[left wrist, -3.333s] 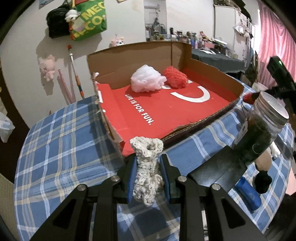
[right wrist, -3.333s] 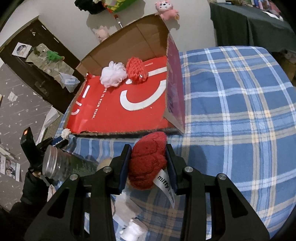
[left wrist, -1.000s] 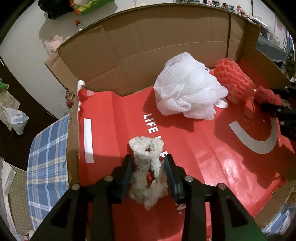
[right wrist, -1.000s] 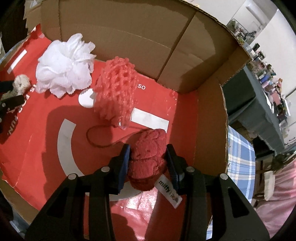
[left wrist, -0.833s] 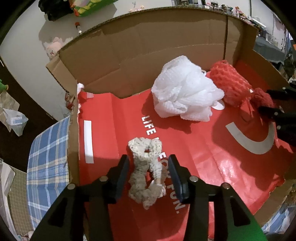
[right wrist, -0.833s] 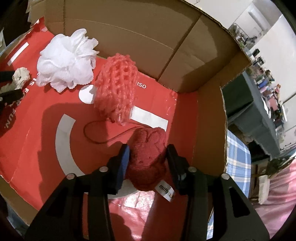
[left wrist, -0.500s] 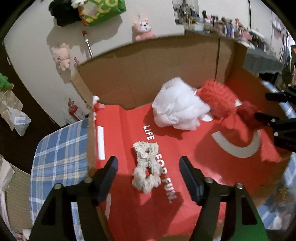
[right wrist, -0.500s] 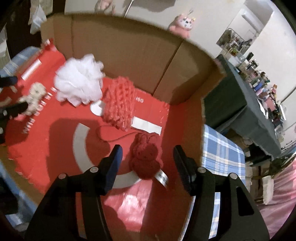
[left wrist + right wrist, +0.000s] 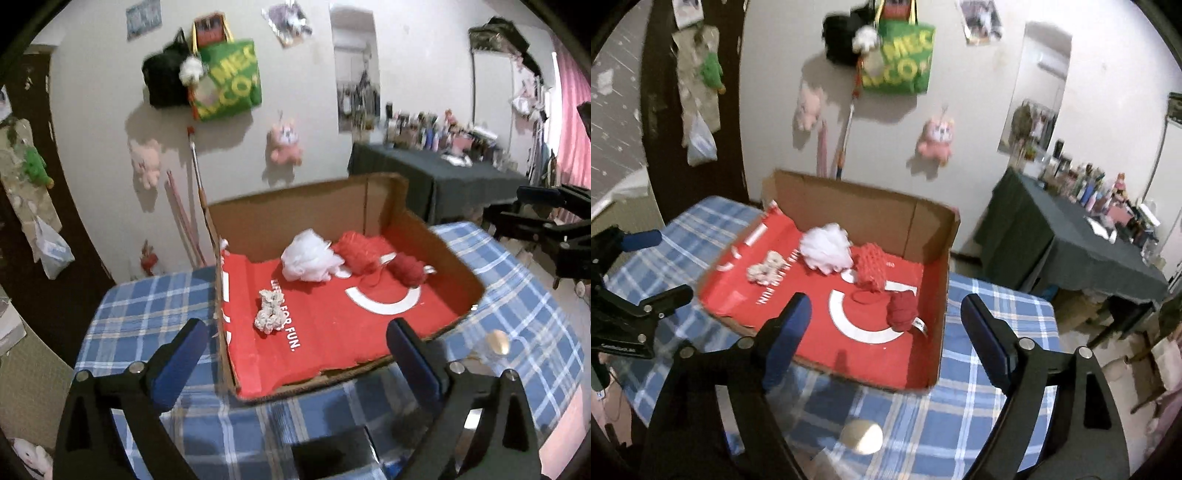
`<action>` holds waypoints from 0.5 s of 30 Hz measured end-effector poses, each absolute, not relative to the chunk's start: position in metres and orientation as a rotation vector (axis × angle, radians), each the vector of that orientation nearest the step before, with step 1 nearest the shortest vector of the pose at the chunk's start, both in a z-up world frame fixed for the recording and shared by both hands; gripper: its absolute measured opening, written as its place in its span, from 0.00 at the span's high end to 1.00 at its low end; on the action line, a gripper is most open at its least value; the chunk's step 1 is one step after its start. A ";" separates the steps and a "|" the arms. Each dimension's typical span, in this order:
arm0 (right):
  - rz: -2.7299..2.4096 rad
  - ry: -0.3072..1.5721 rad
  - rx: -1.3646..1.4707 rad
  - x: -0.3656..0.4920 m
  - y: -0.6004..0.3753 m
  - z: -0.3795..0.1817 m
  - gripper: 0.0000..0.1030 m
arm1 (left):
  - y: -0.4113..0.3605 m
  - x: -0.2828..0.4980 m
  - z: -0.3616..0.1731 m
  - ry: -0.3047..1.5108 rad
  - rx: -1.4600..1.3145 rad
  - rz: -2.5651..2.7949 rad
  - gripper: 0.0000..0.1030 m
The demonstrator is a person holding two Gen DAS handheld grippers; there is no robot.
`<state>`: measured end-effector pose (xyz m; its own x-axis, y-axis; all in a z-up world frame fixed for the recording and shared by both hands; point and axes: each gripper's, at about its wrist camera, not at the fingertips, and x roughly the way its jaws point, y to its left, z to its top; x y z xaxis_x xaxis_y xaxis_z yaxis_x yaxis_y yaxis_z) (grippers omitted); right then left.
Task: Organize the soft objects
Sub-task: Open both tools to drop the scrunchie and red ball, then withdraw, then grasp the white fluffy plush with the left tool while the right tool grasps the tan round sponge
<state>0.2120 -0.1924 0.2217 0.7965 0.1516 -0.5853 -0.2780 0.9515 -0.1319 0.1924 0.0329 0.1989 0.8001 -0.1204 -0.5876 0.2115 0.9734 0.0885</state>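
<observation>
- Left hand-held gripper [image 9: 295,354] and right hand-held gripper [image 9: 884,325]: jaws just opened wide, empty.
- Crochet piece [image 9: 269,314], ahead of left hand-held gripper: likely light, limp; pinch mid-body.

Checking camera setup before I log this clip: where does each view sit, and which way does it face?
Left wrist: on the left tongs, open, looking down at the cardboard box; right tongs at right edge.
Right wrist: on the right tongs, open, facing the same box; left tongs at left edge.
Shared: white pouf, cream knit, red plush.
</observation>
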 end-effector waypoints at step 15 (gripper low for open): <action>0.261 0.357 -0.155 0.054 -0.193 0.213 0.13 | 0.045 0.054 0.213 0.355 0.034 -0.210 0.00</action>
<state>0.0536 -0.1933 0.2133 0.9040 0.2247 -0.3638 -0.2790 0.9547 -0.1037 0.0542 0.0448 0.2132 0.9162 -0.1985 -0.3482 0.2102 0.9776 -0.0040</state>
